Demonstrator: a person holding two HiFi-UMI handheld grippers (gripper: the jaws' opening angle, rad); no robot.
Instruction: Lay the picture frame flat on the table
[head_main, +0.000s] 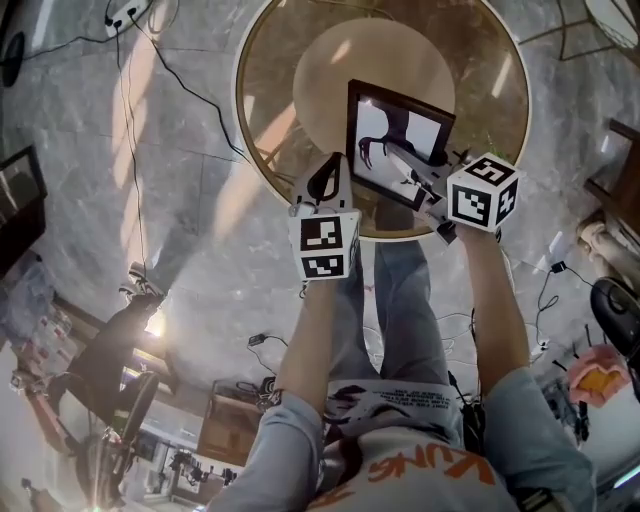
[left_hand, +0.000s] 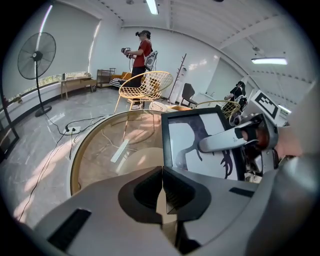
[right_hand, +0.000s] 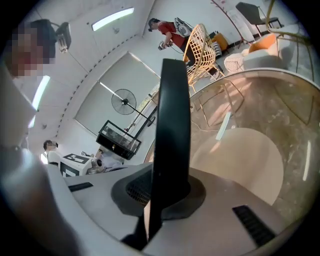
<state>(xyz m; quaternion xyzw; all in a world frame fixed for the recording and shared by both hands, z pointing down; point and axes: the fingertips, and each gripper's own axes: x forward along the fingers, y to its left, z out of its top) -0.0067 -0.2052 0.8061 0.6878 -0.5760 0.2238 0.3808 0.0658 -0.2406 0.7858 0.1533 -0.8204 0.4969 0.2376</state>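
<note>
While the right gripper (right_hand: 159, 202) clamps the frame (head_main: 392, 125) (black antlered figure on white) near the table's (head_main: 252, 150) near edge, the left gripper (left_hand: 162, 192) is closed, empty, beside it

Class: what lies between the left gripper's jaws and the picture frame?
Nothing: just a short stretch of bare glass table, shown in the head view.
</note>
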